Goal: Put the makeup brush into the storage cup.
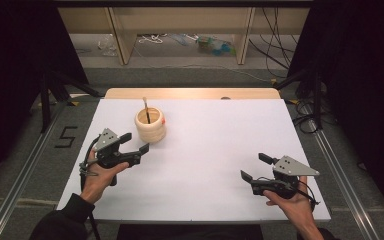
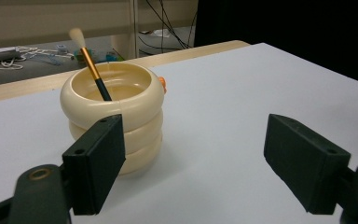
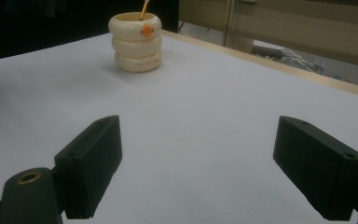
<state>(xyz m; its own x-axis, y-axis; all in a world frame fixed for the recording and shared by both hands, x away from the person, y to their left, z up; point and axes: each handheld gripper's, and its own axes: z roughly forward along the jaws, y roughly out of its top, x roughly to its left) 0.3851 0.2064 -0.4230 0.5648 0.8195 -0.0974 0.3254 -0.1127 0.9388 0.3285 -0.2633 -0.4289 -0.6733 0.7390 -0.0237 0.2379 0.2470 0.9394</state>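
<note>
A cream ribbed pot (image 1: 150, 126) stands upright on the white table top (image 1: 205, 150), left of the middle. A brush (image 1: 146, 110) with a black-and-orange handle leans inside it, bristles up. In the left gripper view the pot (image 2: 114, 116) sits just past the left jaw, and the brush (image 2: 89, 63) rises from its mouth. My left gripper (image 1: 134, 143) is open a little short of the pot, nothing between its jaws. My right gripper (image 1: 255, 167) is open near the front right, far from the pot (image 3: 136, 42), which shows a small orange mark.
A wooden strip (image 1: 192, 93) runs along the table's far edge. Beyond it are shelf legs and loose cables on the floor (image 1: 180, 55). Dark curtains and tripod legs flank both sides. Wide bare white surface lies between the two grippers.
</note>
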